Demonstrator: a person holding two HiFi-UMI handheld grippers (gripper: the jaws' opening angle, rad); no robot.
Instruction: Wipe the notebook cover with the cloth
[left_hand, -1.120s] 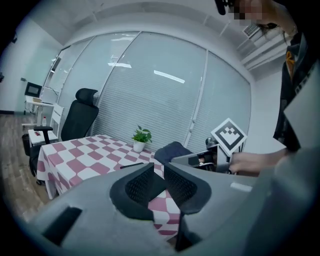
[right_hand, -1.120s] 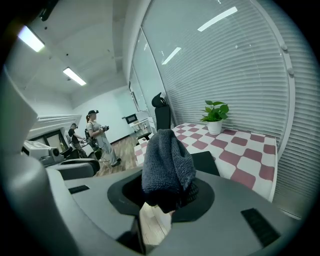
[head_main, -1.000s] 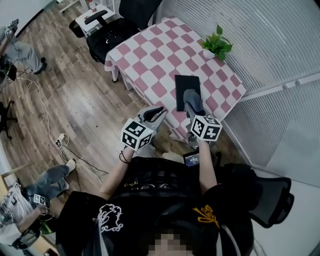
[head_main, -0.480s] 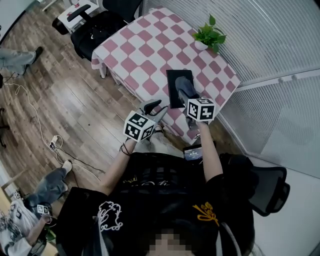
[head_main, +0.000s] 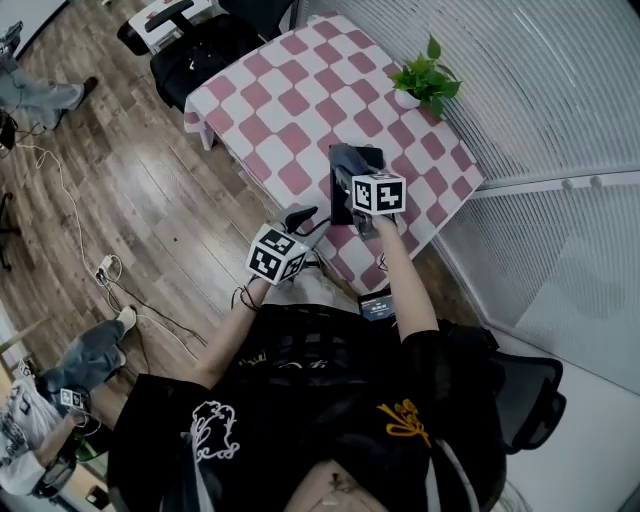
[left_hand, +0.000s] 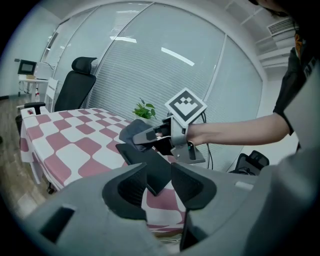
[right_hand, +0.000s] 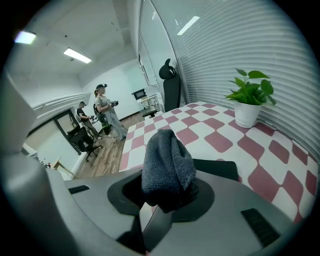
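Black short-sleeved shirt (head_main: 330, 400), white and yellow prints (head_main: 215, 432), grey left gripper (left_hand: 159, 176) and right gripper (right_hand: 169, 192)

Bright, even indoor light fills every view, and shadows are soft. Ceiling lights (right_hand: 77, 55) glow in the right gripper view; bright streaks (left_hand: 177, 56) glare on the blinds (left_hand: 130, 70) in the left gripper view. Both gripper views bend strongly, with dark corners. The cloth (right_hand: 167, 160) is crisp; the left hand-held gripper (left_hand: 159, 181) looks slightly soft. In the head view the desk (head_main: 290, 100) is sharp.
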